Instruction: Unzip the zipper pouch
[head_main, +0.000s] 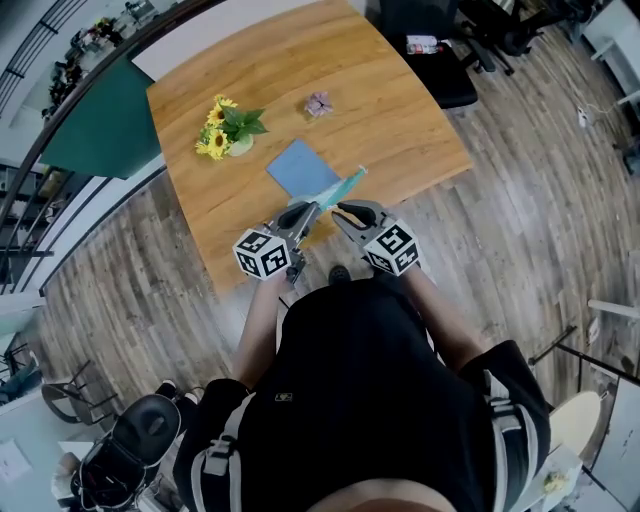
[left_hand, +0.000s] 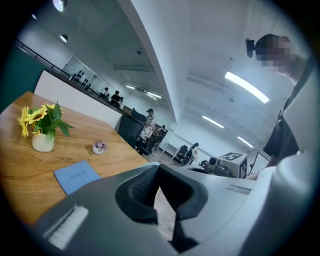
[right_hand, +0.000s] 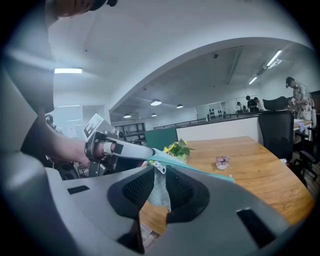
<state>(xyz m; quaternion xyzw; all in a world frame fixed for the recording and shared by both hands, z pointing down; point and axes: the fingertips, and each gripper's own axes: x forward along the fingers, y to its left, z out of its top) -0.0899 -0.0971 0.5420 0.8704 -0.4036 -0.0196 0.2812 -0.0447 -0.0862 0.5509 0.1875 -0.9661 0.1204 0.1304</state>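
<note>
The teal zipper pouch (head_main: 346, 186) hangs in the air over the near edge of the wooden table (head_main: 400, 110), between both grippers. In the right gripper view its zipper edge (right_hand: 200, 170) runs to the right, with the silver pull (right_hand: 159, 168) just above my jaws. My right gripper (right_hand: 156, 192) is shut on the pouch's hanging fabric (right_hand: 160, 187). My left gripper (head_main: 305, 213) meets the pouch's near end and is seen from the right as a pale finger (right_hand: 130, 150) at the teal corner. In its own view the left gripper (left_hand: 165, 200) is shut, and the pouch is hidden behind its jaws.
A vase of sunflowers (head_main: 225, 128), a blue notebook (head_main: 300, 168) and a small pink flower ornament (head_main: 318, 103) lie on the table. A black office chair (head_main: 440, 70) stands at the far side. Wooden floor surrounds the table.
</note>
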